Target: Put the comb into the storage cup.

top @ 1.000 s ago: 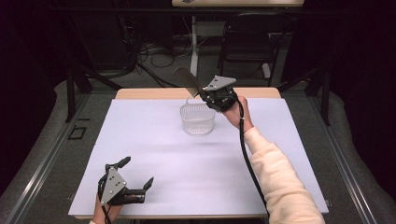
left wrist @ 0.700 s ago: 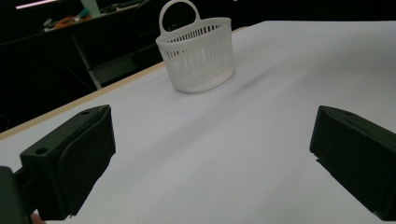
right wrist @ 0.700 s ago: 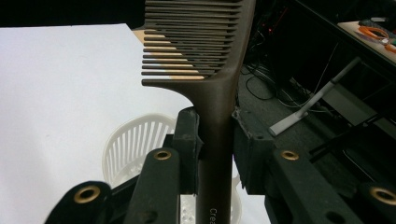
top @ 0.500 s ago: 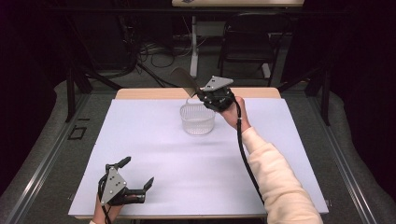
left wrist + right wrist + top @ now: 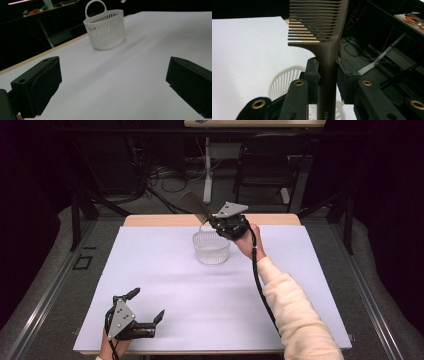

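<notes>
Two tongs are over the white desk. Right tongs are clamped on a brown comb, held above the back rim of the basket at the desk's far middle. Left tongs rest at the near edge, spread wide apart, holding nothing.

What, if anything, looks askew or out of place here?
Nothing stands out. The white basket stands upright on the table, and the right gripper holds the brown comb by its handle above it.
</notes>
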Demonstrator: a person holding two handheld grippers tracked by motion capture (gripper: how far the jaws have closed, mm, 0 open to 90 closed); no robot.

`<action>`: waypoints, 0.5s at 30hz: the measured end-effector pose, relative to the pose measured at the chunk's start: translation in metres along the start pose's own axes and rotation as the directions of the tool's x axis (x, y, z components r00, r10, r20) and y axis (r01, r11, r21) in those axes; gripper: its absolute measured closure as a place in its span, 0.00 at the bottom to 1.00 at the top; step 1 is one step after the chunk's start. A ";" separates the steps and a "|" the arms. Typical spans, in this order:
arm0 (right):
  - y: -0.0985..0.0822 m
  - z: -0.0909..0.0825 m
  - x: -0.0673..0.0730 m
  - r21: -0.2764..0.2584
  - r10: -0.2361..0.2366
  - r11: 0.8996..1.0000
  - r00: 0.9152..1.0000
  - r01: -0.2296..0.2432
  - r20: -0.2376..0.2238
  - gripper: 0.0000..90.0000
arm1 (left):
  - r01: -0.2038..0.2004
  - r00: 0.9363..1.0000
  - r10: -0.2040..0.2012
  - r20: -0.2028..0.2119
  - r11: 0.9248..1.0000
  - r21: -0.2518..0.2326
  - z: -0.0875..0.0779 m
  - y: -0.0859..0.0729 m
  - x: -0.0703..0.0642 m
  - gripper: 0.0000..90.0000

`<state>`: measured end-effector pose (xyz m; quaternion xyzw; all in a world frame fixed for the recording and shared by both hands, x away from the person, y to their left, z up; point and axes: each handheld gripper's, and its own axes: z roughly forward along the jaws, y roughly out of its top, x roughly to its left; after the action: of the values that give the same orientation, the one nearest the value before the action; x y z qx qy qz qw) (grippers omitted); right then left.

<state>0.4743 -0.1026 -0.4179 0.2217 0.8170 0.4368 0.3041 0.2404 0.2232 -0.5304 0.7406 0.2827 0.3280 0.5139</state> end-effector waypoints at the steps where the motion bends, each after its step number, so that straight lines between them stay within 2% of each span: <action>1: 0.000 0.000 0.000 0.000 0.003 1.000 1.000 -0.003 -0.001 0.80 | 0.001 1.000 -0.001 0.000 1.000 0.001 0.000 0.000 0.000 0.00; 15: -0.003 0.006 0.001 -0.017 0.007 1.000 1.000 -0.007 0.007 0.80 | -0.002 1.000 0.002 0.001 1.000 0.001 0.000 0.000 -0.001 0.00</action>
<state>0.4771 -0.1003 -0.4235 0.2233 0.8116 0.4439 0.3072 0.2398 0.2227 -0.5302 0.7413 0.2820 0.3280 0.5132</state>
